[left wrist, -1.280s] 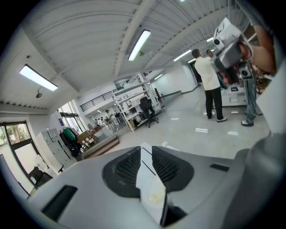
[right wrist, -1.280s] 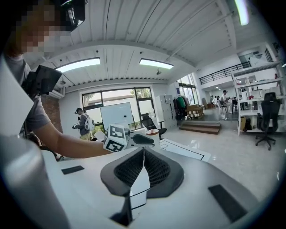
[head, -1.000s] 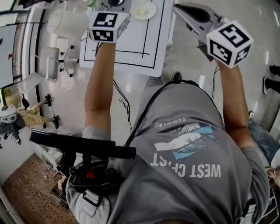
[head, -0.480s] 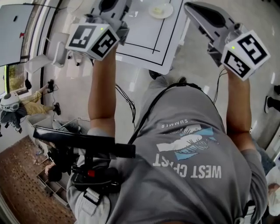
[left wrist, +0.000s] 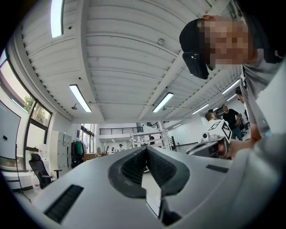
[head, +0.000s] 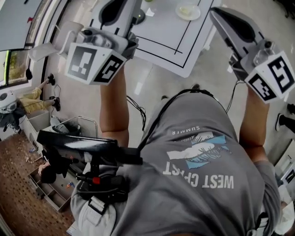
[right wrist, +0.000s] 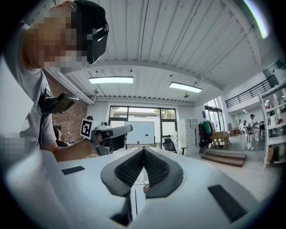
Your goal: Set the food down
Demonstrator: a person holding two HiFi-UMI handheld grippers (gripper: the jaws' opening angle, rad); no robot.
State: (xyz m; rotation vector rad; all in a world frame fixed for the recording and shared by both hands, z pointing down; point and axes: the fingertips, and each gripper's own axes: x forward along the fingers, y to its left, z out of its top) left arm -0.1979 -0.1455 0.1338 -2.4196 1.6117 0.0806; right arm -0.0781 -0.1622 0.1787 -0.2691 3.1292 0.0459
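Left claw (left wrist: 145, 151): grey shell, ribbed black pads clenched, empty, pointing near level.
Right claw (right wrist: 144, 152): same build, clenched, empty.
Plate (head: 188, 11): round, white, on bench (head: 184, 44), 12 o'clock.

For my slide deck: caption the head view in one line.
A person's left gripper and right gripper, both shut and empty, held out toward a white table with a small plate.

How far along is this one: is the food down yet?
Looks done: a plate with pale food on it sits on the white table. In hand: nothing. The left gripper and the right gripper are both shut and empty, held up off the table. Left: nothing that shows.
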